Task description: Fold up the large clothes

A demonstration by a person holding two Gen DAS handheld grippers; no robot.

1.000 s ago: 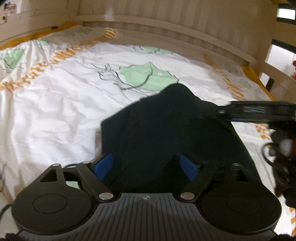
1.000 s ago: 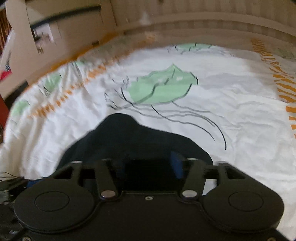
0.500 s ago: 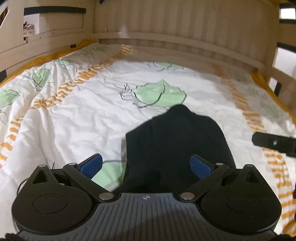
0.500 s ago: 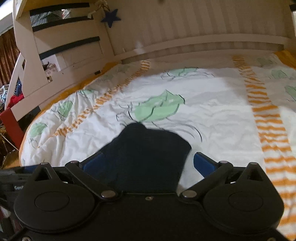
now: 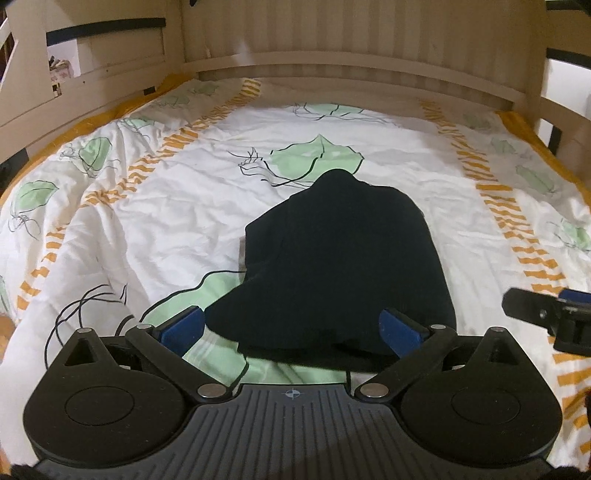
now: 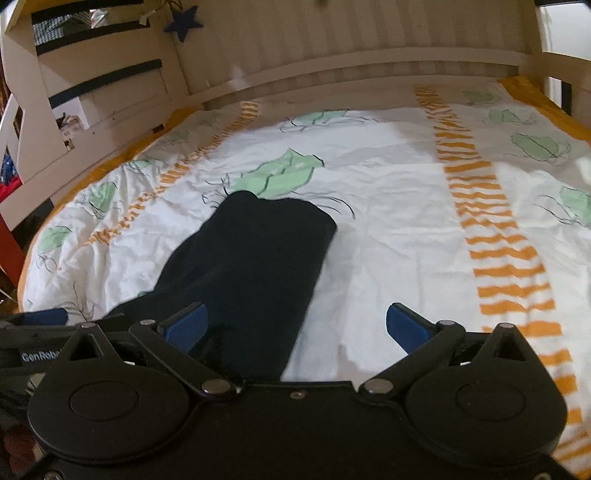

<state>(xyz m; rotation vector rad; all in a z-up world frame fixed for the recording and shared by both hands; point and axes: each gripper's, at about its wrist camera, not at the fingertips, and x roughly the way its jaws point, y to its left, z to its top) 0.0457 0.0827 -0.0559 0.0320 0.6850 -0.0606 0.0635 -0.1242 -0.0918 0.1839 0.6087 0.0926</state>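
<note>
Pretty much the whole scene is taken up by a bed [image 5: 155, 206] covered with a white quilt, printed with green leaves and orange striped bands, and it's boxed in by a pale wooden frame [image 5: 332, 62] with slatted panelling at the far end. Roughly in the middle of the quilt a dark garment [image 5: 343, 258] is laid out flat, folded into a longish bundle with one rounded end pointing toward the far board and the near end bunched up a bit. The left gripper [image 5: 291, 328] is seen hanging just above the garment's near edge with its blue pads spread wide, and nothing is pinched between them. The right gripper [image 6: 297, 326] is spread just as wide over on the garment's right side, with the cloth lying under its left pad and bare quilt under the other, so nothing is gripped there either. A small dark blue star [image 6: 183, 23] can be spotted hanging on the frame's upper left.
</note>
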